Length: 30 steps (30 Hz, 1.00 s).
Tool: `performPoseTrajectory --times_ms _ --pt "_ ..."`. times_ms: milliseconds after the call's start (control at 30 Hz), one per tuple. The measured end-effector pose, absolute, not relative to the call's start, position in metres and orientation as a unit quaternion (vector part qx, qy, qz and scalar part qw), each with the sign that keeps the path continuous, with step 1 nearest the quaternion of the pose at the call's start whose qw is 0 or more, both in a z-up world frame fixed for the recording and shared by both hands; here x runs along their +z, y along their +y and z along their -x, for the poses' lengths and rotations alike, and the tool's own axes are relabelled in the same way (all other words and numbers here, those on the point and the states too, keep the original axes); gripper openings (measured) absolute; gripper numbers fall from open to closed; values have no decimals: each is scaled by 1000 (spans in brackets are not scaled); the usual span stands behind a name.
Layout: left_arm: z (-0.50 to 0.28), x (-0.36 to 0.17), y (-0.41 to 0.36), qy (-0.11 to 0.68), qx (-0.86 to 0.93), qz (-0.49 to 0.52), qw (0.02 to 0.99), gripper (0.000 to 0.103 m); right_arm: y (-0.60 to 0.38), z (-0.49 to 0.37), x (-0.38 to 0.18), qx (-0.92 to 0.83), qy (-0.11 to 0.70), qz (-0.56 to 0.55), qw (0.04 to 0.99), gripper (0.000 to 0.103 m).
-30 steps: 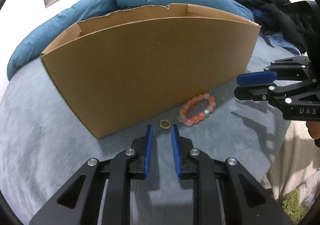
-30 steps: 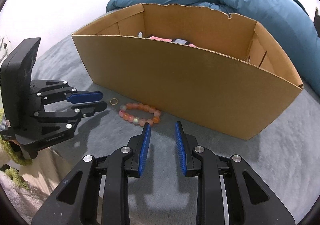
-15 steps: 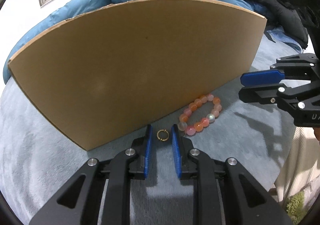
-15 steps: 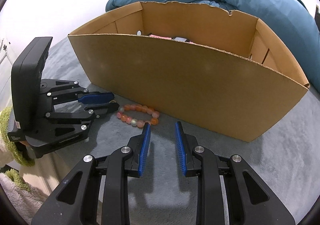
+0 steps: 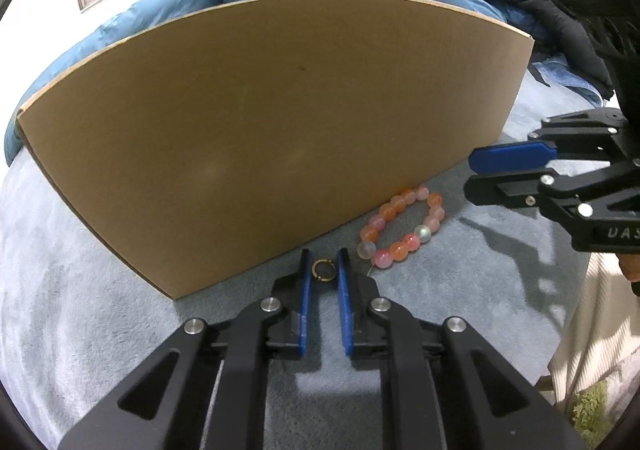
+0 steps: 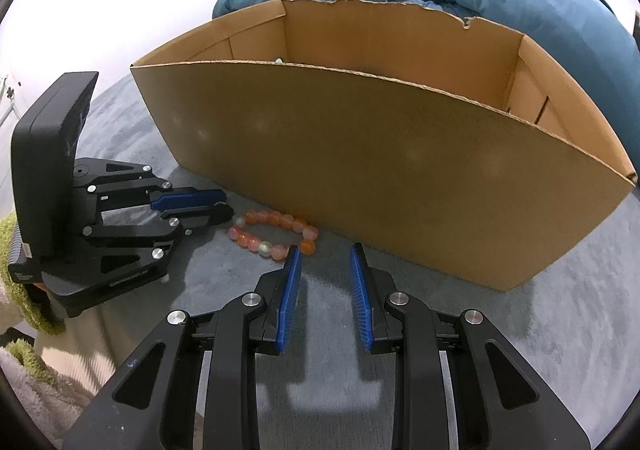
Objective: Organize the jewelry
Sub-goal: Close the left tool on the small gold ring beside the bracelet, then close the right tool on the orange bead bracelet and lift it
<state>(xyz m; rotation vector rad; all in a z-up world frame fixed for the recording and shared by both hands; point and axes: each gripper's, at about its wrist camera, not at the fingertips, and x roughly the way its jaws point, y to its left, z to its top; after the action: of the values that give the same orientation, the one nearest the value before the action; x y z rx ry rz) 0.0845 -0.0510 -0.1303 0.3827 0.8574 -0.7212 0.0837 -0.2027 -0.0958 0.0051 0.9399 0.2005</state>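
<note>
Gold ring (image 5: 323, 270), pink-orange bead bracelet (image 5: 401, 226), brown box (image 5: 280, 137), grey blanket (image 5: 60, 290).

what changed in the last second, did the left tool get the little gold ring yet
Not yet. The left tool moved forward and down until the gold ring lies between its open fingertips, still resting on the blanket. The right tool edged closer to the beaded bracelet, jaws open. Ring, bracelet and cardboard box have not moved.

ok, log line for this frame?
left gripper: open, straddling gold ring | right gripper: open, empty | bead bracelet: on bedspread by box
</note>
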Motion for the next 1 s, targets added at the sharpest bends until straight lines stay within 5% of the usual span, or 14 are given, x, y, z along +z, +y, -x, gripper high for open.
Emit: performPoseTrajectory --times_ms 700,1000 --pt "-86 -128 -47 414 -331 -179 829 11 -196 -106 -115 115 471 -5 874 19" --pt "-92 -129 -48 424 -328 -178 825 11 -176 -113 -118 104 489 33 865 8"
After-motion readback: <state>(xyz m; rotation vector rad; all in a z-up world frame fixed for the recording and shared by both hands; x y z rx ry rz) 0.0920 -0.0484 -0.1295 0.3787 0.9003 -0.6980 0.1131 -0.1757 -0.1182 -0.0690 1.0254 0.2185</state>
